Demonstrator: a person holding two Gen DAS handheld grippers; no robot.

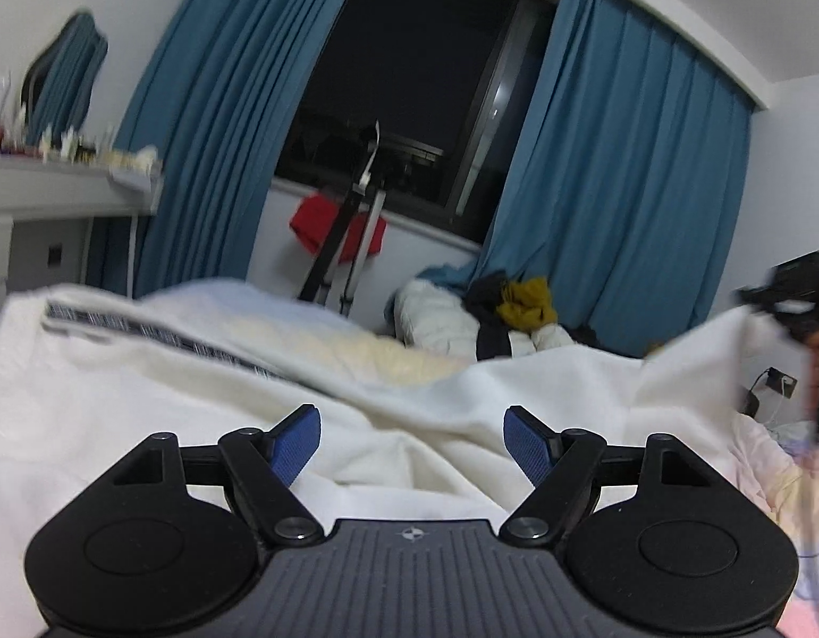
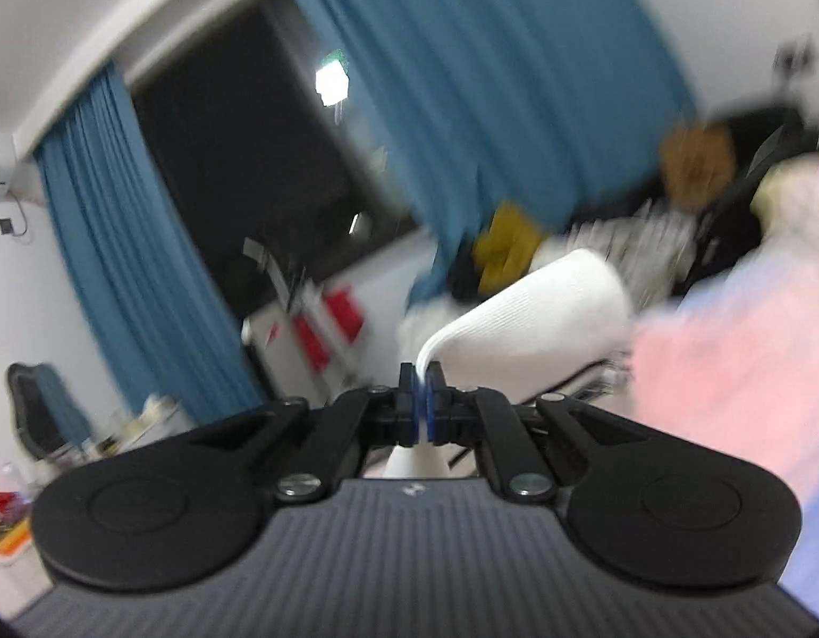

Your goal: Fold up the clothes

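Note:
A white garment (image 1: 196, 388) with a dark patterned stripe lies rumpled across the bed in the left wrist view. My left gripper (image 1: 412, 438) is open and empty, its blue pads (image 1: 297, 444) spread just above the white cloth. My right gripper (image 2: 422, 391) is shut on a ribbed white cuff or hem of the garment (image 2: 547, 313), which stands up beyond the jaws. The right gripper also shows at the right edge of the left wrist view (image 1: 786, 297), lifting a corner of the cloth. The right wrist view is motion-blurred.
Pink and pale bedding (image 2: 728, 372) lies to the right. A pile of clothes with a yellow item (image 1: 526, 303) sits by the blue curtains (image 1: 622, 170). A tripod with a red cloth (image 1: 324, 228) stands under the dark window. A white dresser (image 1: 64, 186) is at left.

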